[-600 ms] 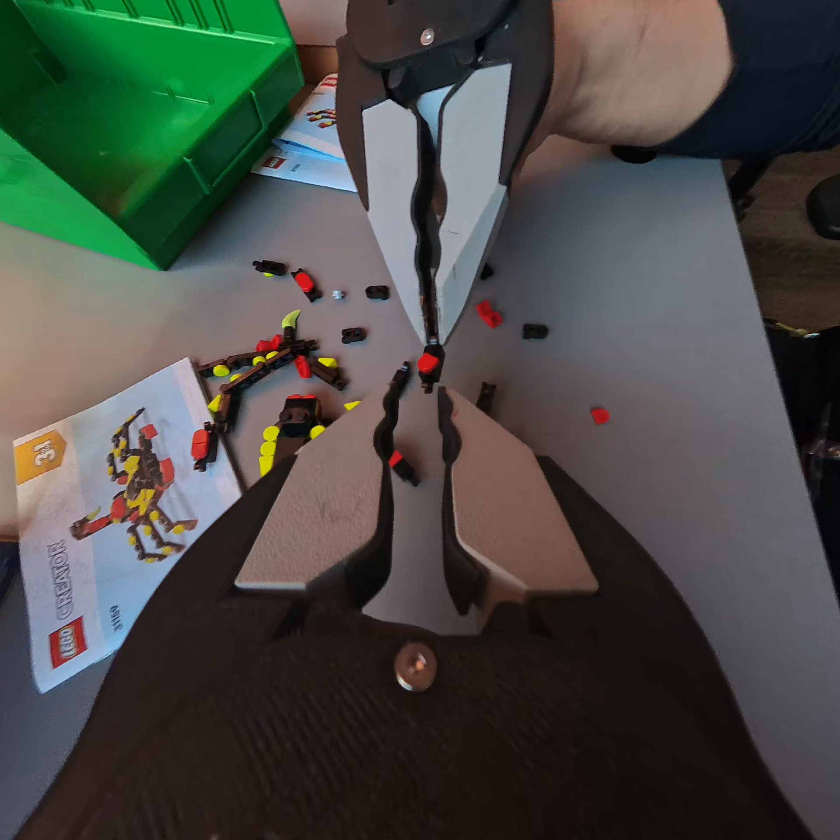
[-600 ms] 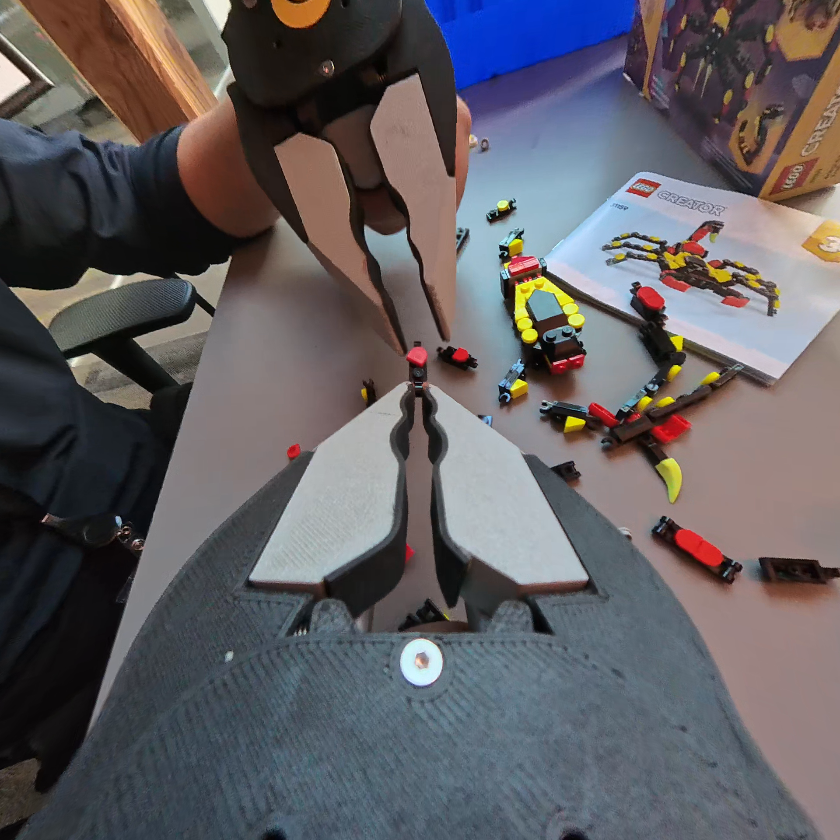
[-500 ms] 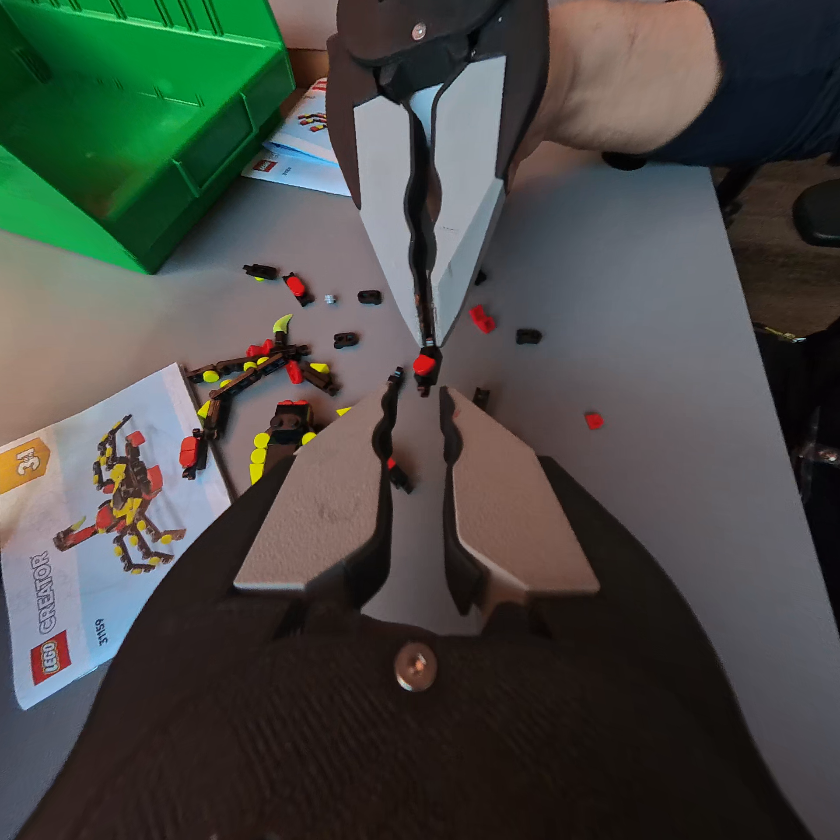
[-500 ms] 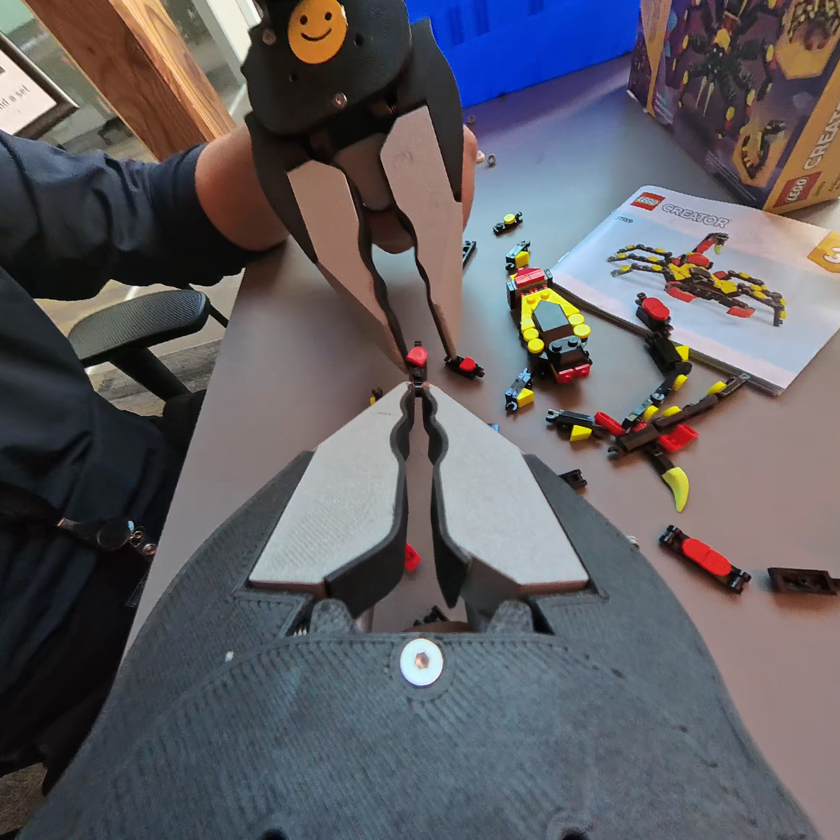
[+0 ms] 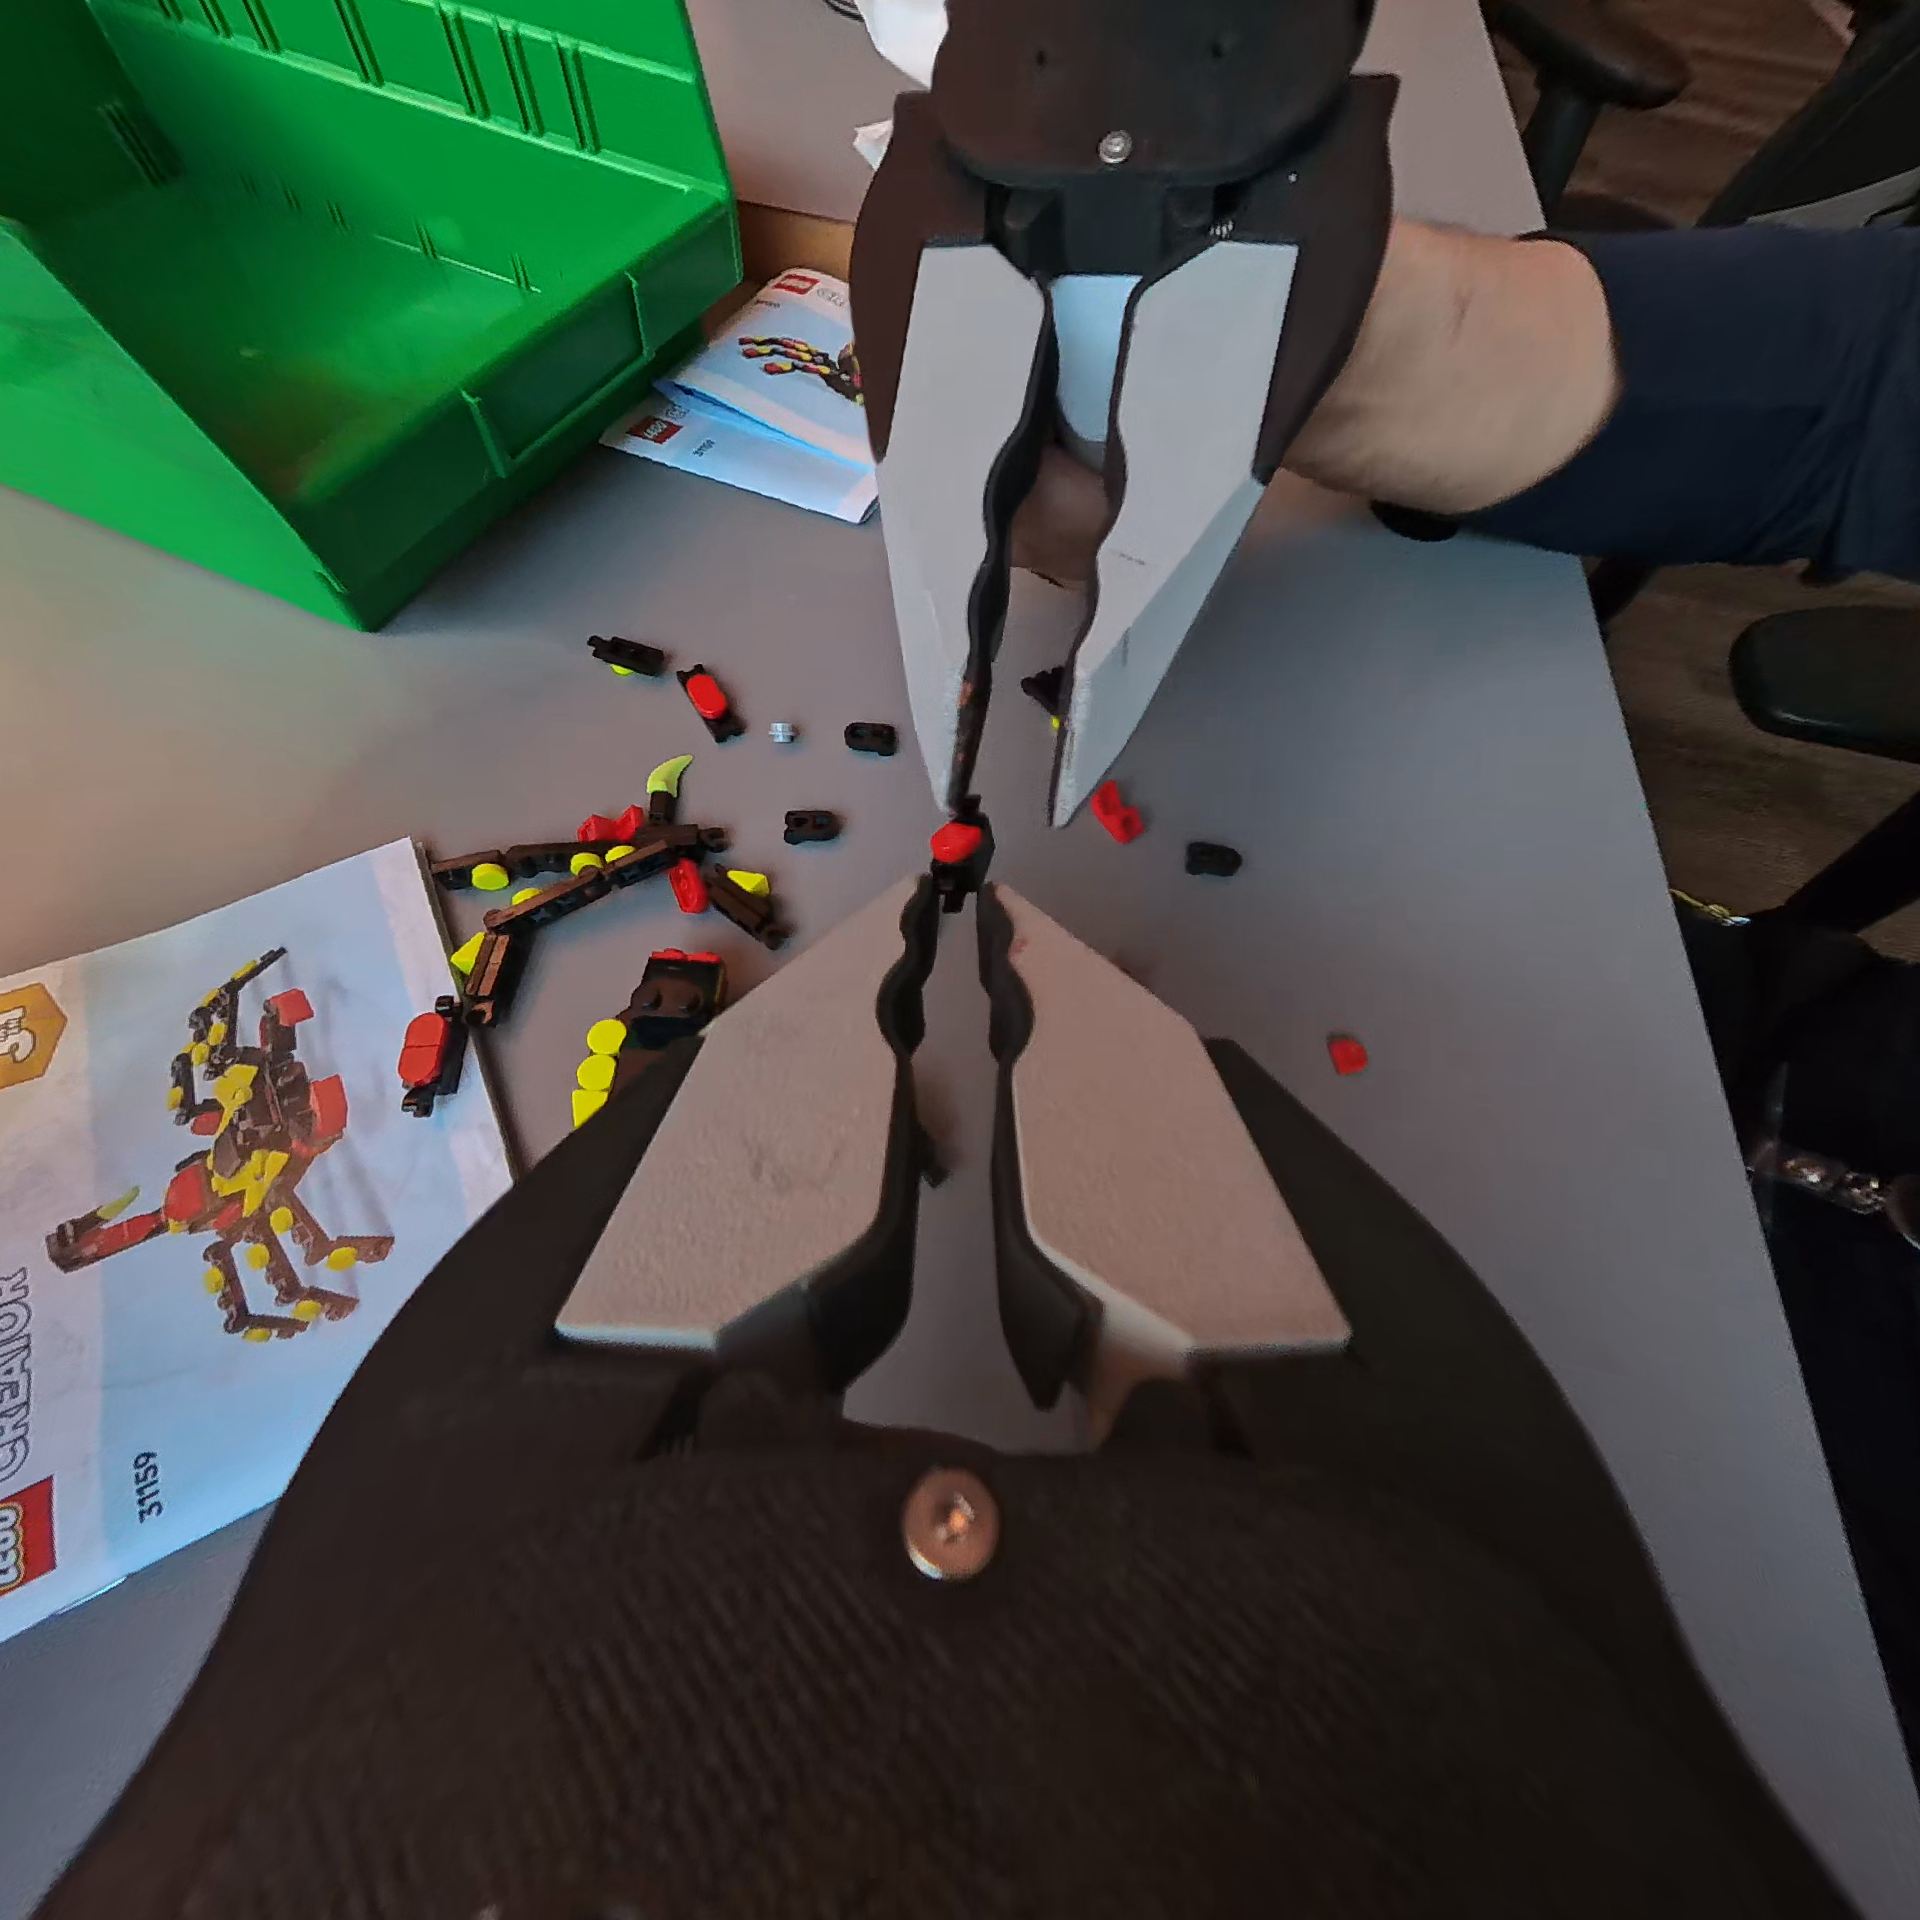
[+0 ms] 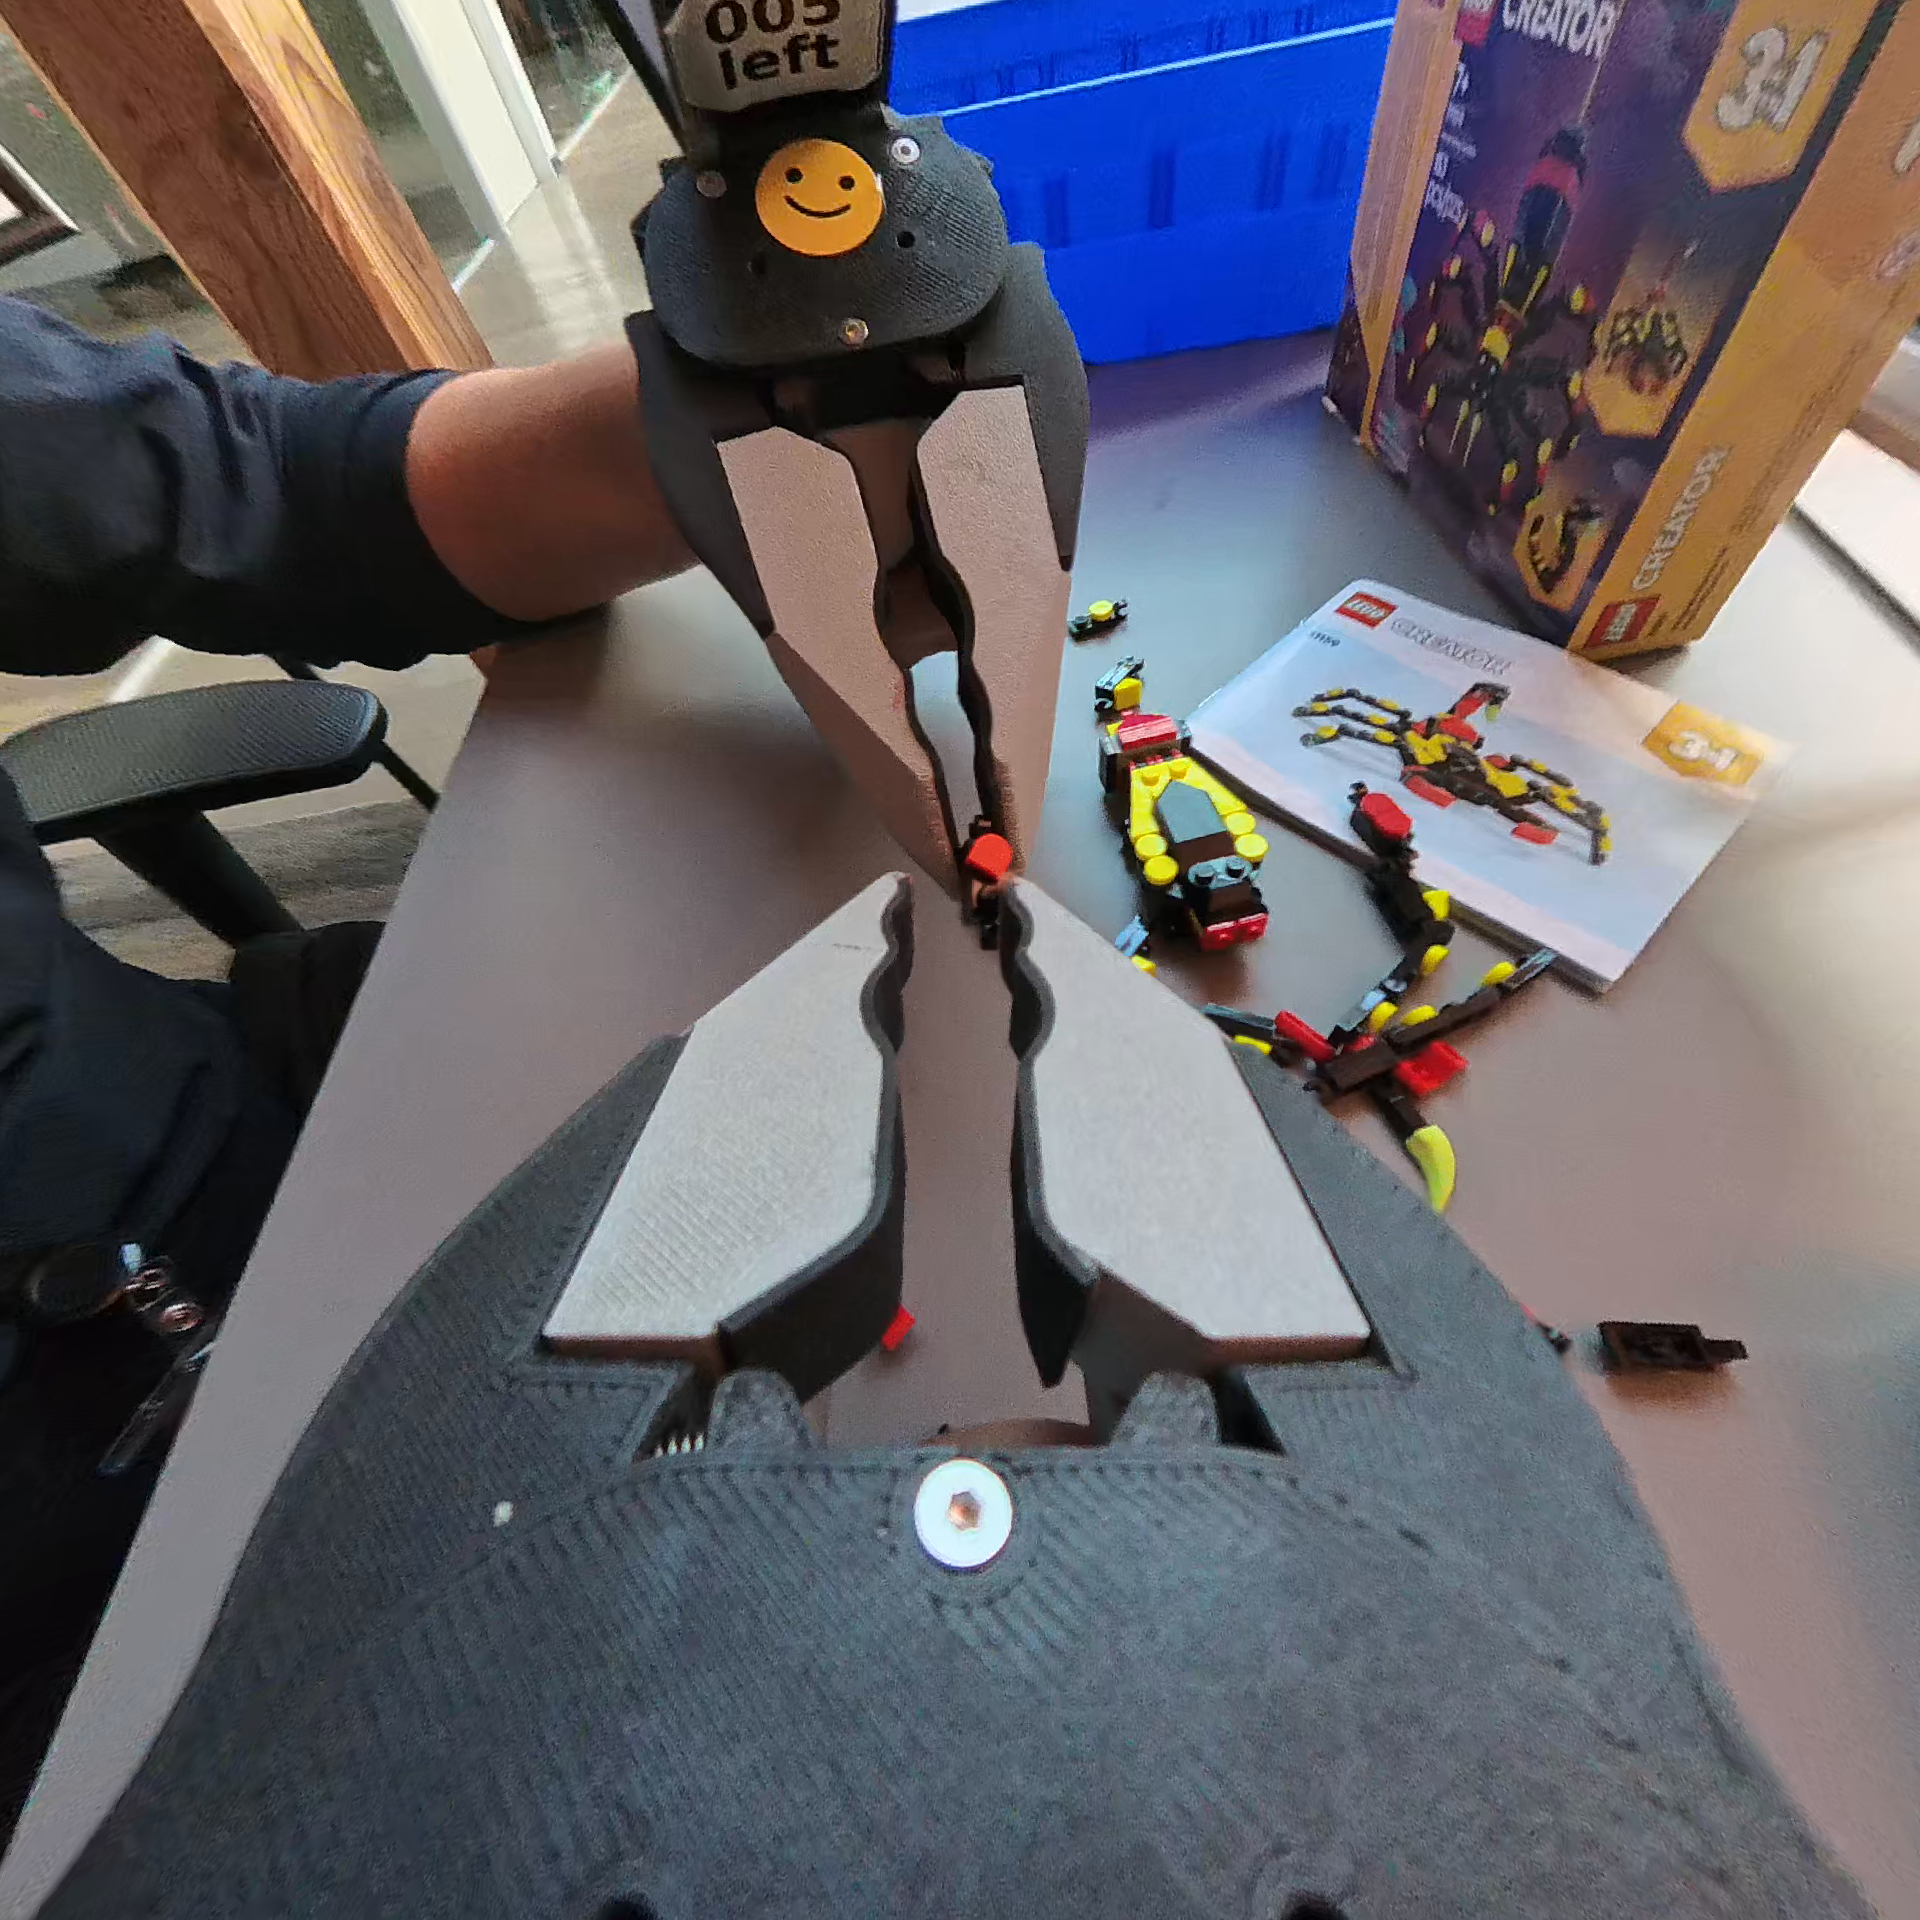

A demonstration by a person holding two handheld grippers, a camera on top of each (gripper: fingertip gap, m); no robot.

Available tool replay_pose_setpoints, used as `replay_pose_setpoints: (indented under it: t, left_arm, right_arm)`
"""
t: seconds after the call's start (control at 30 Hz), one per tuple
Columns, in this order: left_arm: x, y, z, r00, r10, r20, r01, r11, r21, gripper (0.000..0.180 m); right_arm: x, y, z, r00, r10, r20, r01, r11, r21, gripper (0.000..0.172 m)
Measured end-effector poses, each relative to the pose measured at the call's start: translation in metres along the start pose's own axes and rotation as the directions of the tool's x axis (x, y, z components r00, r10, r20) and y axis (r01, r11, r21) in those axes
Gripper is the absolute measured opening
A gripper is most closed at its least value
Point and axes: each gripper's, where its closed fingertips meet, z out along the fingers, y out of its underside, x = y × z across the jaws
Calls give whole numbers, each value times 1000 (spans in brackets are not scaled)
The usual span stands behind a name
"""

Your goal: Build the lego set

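Pinching a small black-and-red brick piece [image 6: 985, 858], the left gripper [image 6: 985, 854] has its fingers closed on it. Facing it, the right gripper [image 6: 956, 902] stands open, one fingertip [image 6: 1023, 902] beside the piece, above the grey table [image 5: 1403, 831].

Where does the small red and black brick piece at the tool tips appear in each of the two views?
Left wrist view: the red and black piece is at centre, just above the near tool's tips.
Right wrist view: the piece is at centre, below the far tool's tips.
Shared landmark: the scorpion instruction booklet.

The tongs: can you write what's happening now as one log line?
left tongs: shut on red-and-black brick piece | right tongs: open, one tip touching piece | grey table: loose bricks
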Motion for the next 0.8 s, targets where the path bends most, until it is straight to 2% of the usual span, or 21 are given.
replay_pose_setpoints:
  t: [0.1, 0.17, 0.4, 0.6, 0.8]
  left_arm:
    - [2, 0, 1, 1000, 13, -4, -13, 1000, -1, 5]
    - [3, -1, 1, 1000, 17, -10, -17, 1000, 1, 4]
    - [4, 0, 4, 1000, 0, -22, 0, 1000, 11, 4]
    - [-1, 4, 10, 999, -40, -11, 40, 999, 22, 5]
    - [-3, -10, 7, 998, -69, 2, 68, 991, 119, 5]
  right_arm:
    - [5, -1, 2, 997, -51, -60, 51, 999, 3, 12]
    - [3, -1, 3, 997, -57, -56, 57, 998, 4, 5]
    - [3, -1, 5, 994, -85, -69, 85, 996, 5, 5]
    - [10, 3, 7, 998, -12, -69, 12, 1000, 4, 5]
    - [12, -8, -1, 998, 27, -63, -22, 998, 67, 4]
